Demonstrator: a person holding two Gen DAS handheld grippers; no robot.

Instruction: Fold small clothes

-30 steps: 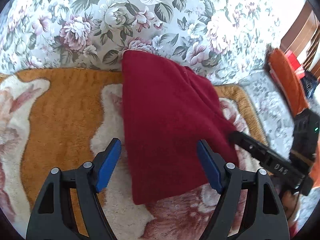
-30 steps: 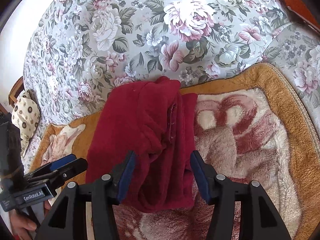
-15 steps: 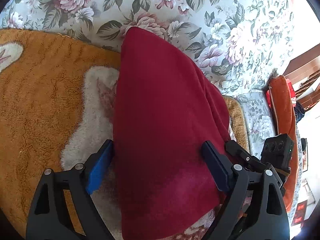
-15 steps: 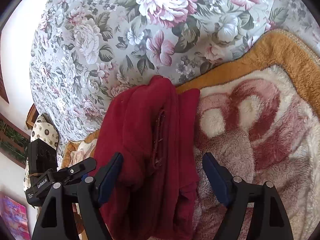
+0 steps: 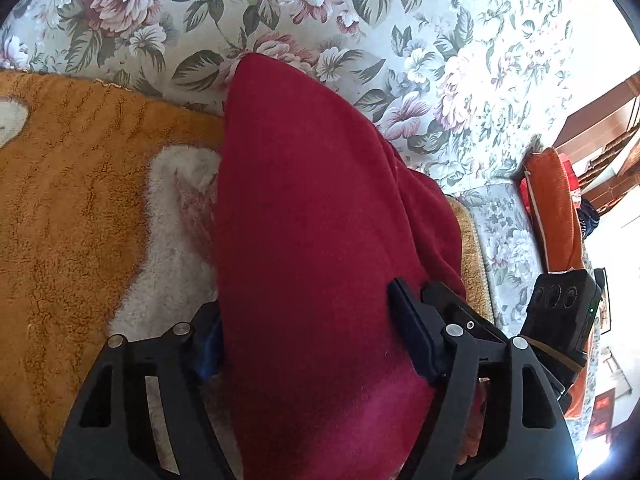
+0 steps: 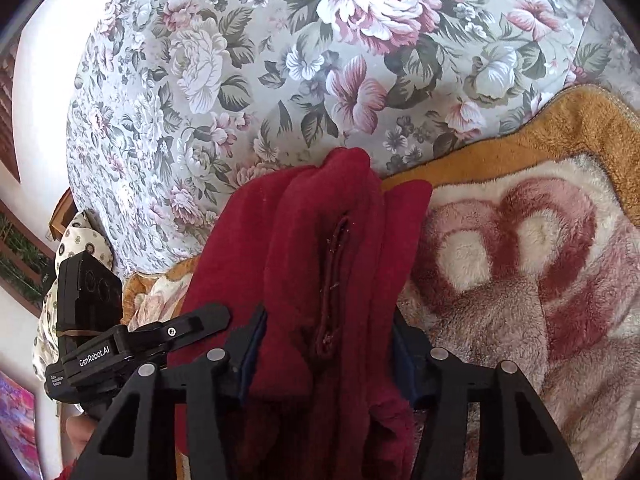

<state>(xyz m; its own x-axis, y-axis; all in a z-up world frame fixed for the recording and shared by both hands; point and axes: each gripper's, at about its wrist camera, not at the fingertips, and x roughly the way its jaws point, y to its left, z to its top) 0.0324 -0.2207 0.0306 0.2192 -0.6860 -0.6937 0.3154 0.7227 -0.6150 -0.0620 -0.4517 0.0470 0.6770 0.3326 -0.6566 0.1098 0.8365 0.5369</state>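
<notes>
A dark red fleece garment lies folded into a long strip on a tan and pink fleece blanket. My left gripper straddles its near end; its jaws are closing and both blue pads touch the cloth, which bulges up between them. From the other side, the garment shows bunched folds and a seam. My right gripper is closing on those folds, pads against the cloth. Each gripper shows in the other's view: the right gripper and the left gripper.
The blanket lies on a floral bedcover that rises behind the garment. An orange cushion stands at the right edge. A spotted pillow sits at the far left, above a person's hand.
Both grippers came down and forward over the garment's near end. Their jaws widened, then narrowed onto the cloth, which now fills the gap between the pads.
</notes>
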